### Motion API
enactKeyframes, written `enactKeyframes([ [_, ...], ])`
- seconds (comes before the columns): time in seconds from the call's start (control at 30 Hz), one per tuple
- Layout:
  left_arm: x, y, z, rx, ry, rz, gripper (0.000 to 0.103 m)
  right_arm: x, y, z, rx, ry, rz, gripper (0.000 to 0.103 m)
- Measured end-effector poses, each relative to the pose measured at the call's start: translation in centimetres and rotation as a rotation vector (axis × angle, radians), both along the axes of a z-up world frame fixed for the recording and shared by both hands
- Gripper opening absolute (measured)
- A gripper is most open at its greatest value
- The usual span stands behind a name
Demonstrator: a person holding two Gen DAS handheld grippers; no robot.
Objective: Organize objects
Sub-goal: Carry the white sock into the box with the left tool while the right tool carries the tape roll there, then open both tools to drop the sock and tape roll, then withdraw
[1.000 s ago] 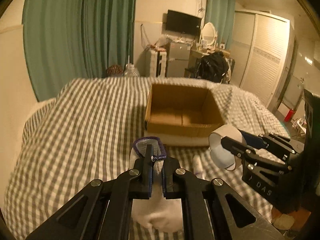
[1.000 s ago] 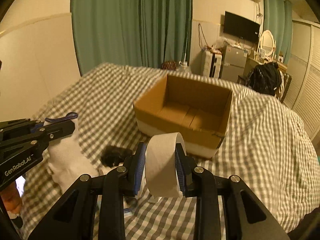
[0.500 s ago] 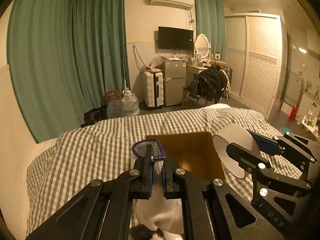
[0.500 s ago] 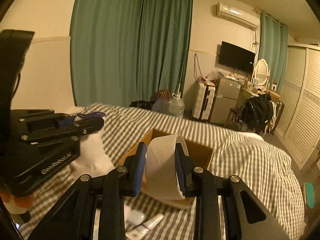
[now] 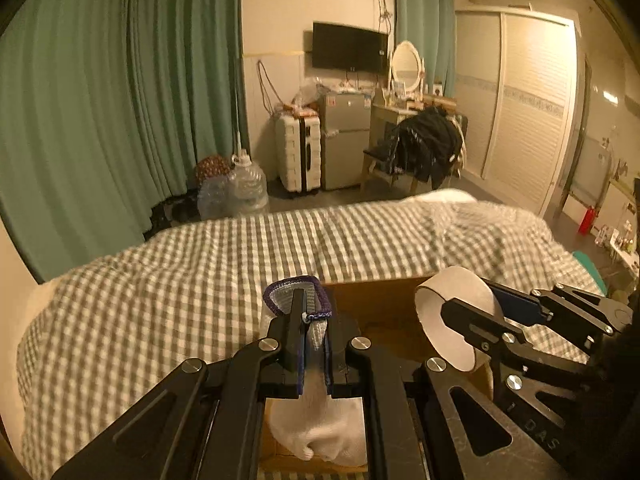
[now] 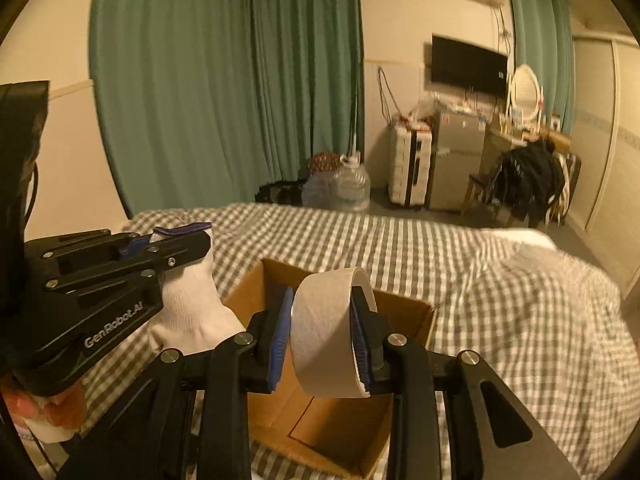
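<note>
White glove (image 5: 316,420), cuff clamped in the left gripper (image 5: 310,344), hangs over the open cardboard box (image 6: 404,312) on the checked bed (image 6: 500,280). Right gripper (image 6: 322,344) grips a tape roll (image 6: 326,340) above the same box.

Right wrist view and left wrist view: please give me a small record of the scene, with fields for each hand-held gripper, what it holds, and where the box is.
left hand-held gripper: shut on white sock with purple cuff, pinched near the cuff
right hand-held gripper: shut on tape roll, gripped across its flat sides
cardboard box: open, on the checked bed cover, below both grippers
sock position: hanging at the box's left edge
tape position: above the box opening
</note>
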State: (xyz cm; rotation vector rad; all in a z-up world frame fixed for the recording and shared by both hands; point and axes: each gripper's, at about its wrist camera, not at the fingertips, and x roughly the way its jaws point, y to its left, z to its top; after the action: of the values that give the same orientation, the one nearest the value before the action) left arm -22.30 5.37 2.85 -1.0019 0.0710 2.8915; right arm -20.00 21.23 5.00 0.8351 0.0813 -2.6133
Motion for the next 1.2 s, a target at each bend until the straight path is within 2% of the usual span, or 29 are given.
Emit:
enactKeyframes([
  [0.27,-2.2,0.7,-6.1,-0.016,-0.097,-0.032,0.007,-4.6,0.5,-6.7,0.0,-0.134,-0.016,0.028],
  [0.43,-1.9,0.5,-7.1,-0.006,-0.142,-0.039,0.009,-4.8,0.9,-7.6,0.007,-0.153,-0.026,0.028],
  [0.5,-1.4,0.2,-6.7,0.006,-0.155,-0.038,0.02,-4.6,1.1,-6.9,0.019,-0.137,-0.04,0.03],
  [0.53,-1.0,0.1,-6.3,0.007,-0.151,-0.034,0.025,-4.3,1.1,-6.5,0.024,-0.13,-0.045,0.038],
  [0.57,-0.6,-0.1,-5.9,0.002,-0.141,-0.027,0.039,-3.8,0.9,-6.0,0.026,-0.123,-0.05,0.048],
  [0.6,0.0,-0.3,-5.3,-0.007,-0.125,-0.016,0.059,-3.3,0.9,-5.5,0.028,-0.112,-0.057,0.053],
  [0.67,1.3,-0.8,-4.2,-0.018,-0.097,0.005,0.071,-2.4,1.2,-4.2,0.03,-0.091,-0.069,0.057],
  [0.73,2.6,-1.2,-2.8,-0.014,-0.082,0.011,0.071,-1.6,1.3,-3.1,0.036,-0.074,-0.076,0.06],
  [0.77,3.3,-1.4,-2.2,-0.011,-0.077,0.014,0.074,-1.0,1.4,-2.2,0.041,-0.063,-0.079,0.065],
  [0.83,4.9,-2.0,-0.7,-0.007,-0.056,0.029,0.08,0.1,1.3,-0.7,0.05,-0.048,-0.081,0.068],
  [1.07,10.7,-4.2,2.1,0.027,-0.017,0.068,0.086,5.5,1.5,4.5,0.062,0.027,-0.099,0.068],
  [1.2,13.8,-5.4,2.2,0.078,-0.003,0.076,0.09,9.1,1.6,5.0,0.084,0.047,-0.097,0.068],
])
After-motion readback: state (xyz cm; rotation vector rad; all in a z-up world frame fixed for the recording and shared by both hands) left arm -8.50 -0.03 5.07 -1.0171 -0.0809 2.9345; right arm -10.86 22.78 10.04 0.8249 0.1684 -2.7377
